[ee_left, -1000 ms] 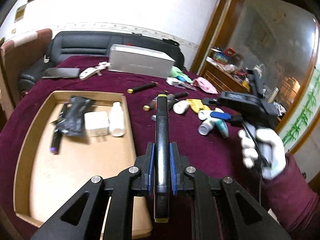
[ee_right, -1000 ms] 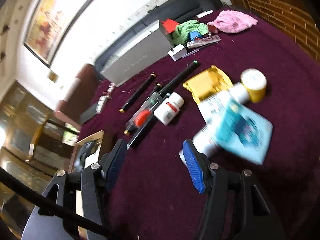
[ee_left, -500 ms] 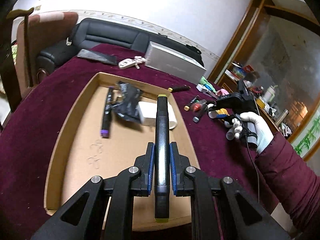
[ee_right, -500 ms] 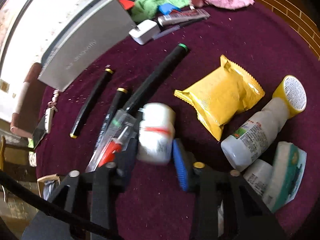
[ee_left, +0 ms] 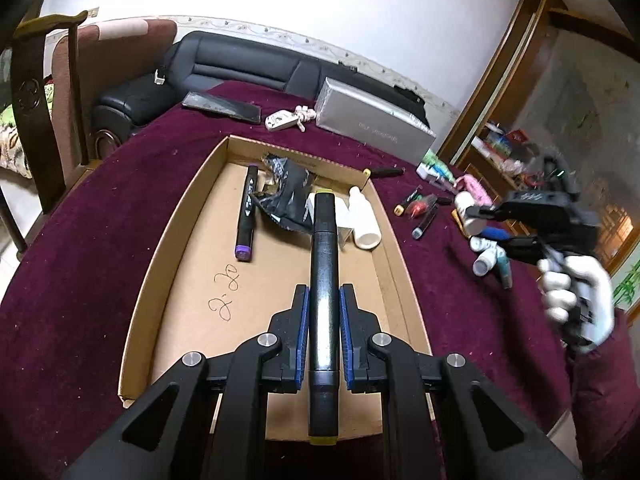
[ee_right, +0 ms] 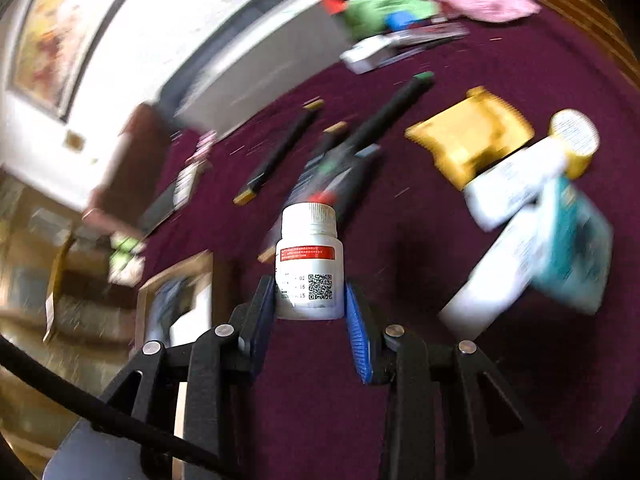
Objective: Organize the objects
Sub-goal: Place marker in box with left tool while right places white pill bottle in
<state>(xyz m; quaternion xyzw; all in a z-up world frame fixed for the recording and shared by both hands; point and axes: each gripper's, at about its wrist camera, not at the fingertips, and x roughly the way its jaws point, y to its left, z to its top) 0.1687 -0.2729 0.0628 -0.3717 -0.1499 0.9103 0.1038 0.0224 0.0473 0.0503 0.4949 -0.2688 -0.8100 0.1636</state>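
Right wrist: claw (ee_right: 310, 304) clamping bottle (ee_right: 310, 264).

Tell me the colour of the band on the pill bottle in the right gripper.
Red, across a white pill bottle; clearest in the right wrist view.
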